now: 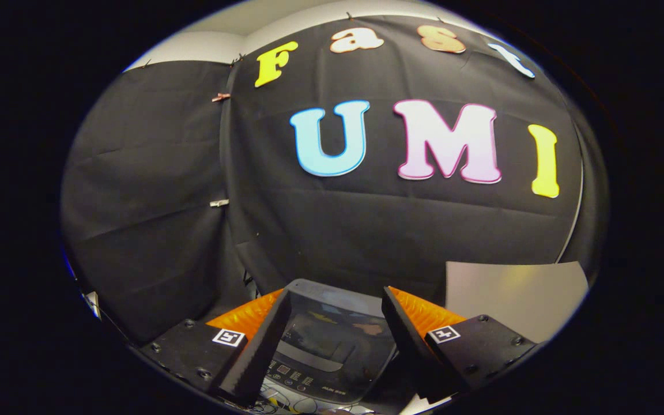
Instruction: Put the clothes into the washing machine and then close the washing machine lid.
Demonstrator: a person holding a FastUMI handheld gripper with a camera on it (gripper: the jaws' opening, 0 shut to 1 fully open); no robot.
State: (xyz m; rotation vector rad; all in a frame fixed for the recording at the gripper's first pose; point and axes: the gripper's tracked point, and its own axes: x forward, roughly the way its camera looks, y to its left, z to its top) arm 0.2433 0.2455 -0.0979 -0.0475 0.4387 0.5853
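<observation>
A small grey top-loading washing machine (pixel 332 346) stands below and just ahead of my gripper (pixel 335 323), seen between the two fingers. Its dark glass lid (pixel 332 331) lies flat and shut, with a control panel (pixel 303 377) along the near edge. My gripper is held above the machine, open, with nothing between its fingers (pixel 263 340). The lid's glass reflects the booth, and I cannot tell what is inside the drum.
Black cloth walls close the booth behind and to the left of the machine. A pale grey board (pixel 516 294) stands to the right, beyond the right finger. Thin cables (pixel 280 406) lie in front of the machine.
</observation>
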